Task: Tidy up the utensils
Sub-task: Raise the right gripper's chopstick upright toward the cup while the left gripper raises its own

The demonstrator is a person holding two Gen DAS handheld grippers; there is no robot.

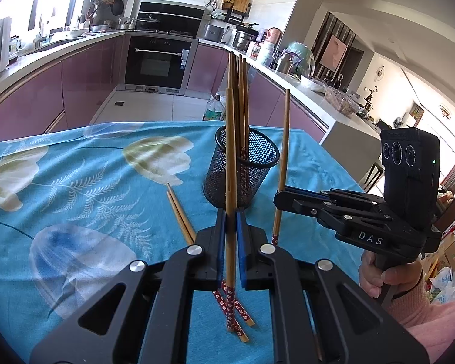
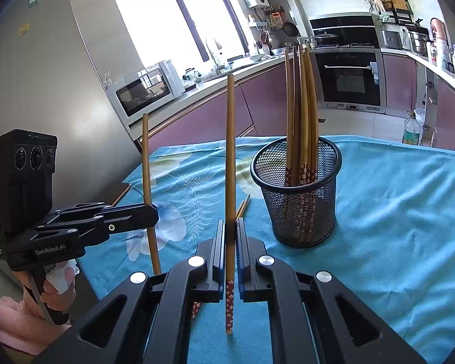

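A black mesh cup (image 1: pixel 242 166) (image 2: pixel 300 194) stands on the blue tablecloth with several bamboo chopsticks upright in it. My left gripper (image 1: pixel 230 227) is shut on one chopstick (image 1: pixel 230 157), held upright just in front of the cup. My right gripper (image 2: pixel 230 236) is shut on another chopstick (image 2: pixel 230 157), also upright, left of the cup. The right gripper (image 1: pixel 280 201) with its chopstick (image 1: pixel 283 151) shows in the left wrist view; the left gripper (image 2: pixel 150 212) with its chopstick (image 2: pixel 147 166) shows in the right wrist view. Two chopsticks (image 1: pixel 182 215) lie on the cloth under my left gripper.
The table carries a blue flowered cloth (image 1: pixel 75 182) (image 2: pixel 394 212). Behind it are purple kitchen cabinets (image 1: pixel 85 75), an oven (image 1: pixel 157 63), a microwave (image 2: pixel 142 89) and a fridge (image 2: pixel 60 75). A plastic bottle (image 1: pixel 214 109) stands on the floor.
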